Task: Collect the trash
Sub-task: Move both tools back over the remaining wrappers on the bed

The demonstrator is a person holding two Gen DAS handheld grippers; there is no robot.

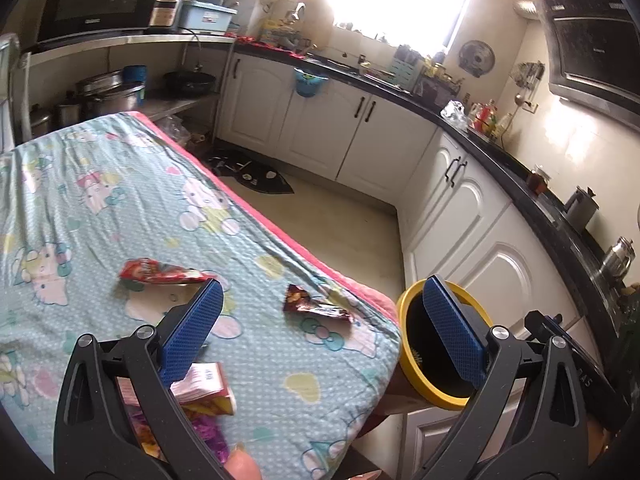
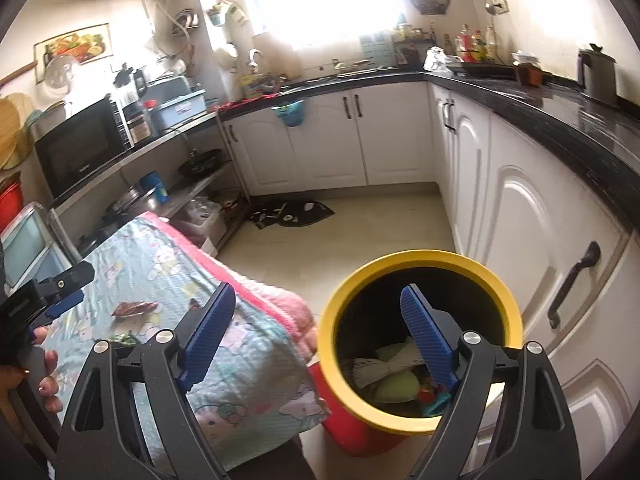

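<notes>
A table under a cartoon-print cloth carries a red wrapper, a dark crumpled wrapper and a pink and yellow carton. My left gripper hangs open above the table's near corner, with nothing between its blue pads; the carton lies below its left finger. A yellow-rimmed red bin stands by the table's corner with several pieces of trash inside. Above the gap between table and bin my right gripper is open and empty, its right finger over the bin's mouth. The dark wrapper also shows there.
White cabinets under a black counter run along the right and the far wall. A dark mat lies on the tiled floor. A microwave and a shelf of pots stand behind the table. A hand holds the left gripper.
</notes>
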